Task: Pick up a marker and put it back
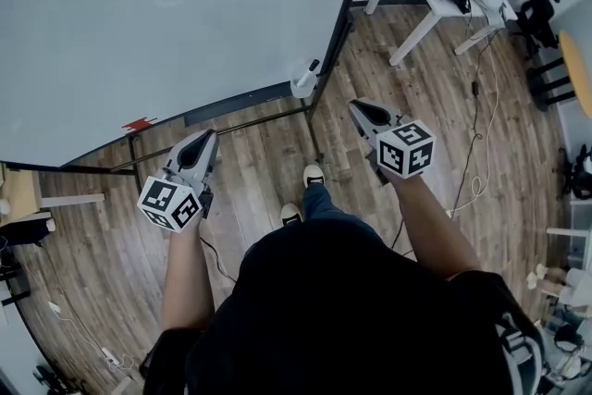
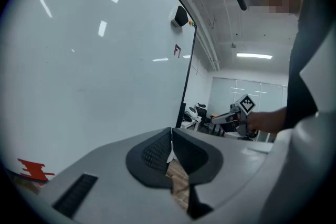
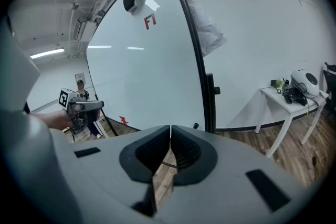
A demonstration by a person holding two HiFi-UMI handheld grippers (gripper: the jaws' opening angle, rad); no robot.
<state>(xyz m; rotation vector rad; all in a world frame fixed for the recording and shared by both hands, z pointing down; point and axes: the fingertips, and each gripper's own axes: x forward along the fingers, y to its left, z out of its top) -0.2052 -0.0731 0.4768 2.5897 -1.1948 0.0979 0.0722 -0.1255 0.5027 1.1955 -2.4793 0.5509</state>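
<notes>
Left hand-held gripper (image 1: 203, 139) and right hand-held gripper (image 1: 359, 109) are both hovering with jaws pressed together, nothing between them, and are pointing toward the whiteboard (image 1: 166, 14). The marker (image 1: 314, 66) is sticking out of a white holder (image 1: 302, 84) at the board's right edge, near the right hand-held gripper and not touching it.
</notes>
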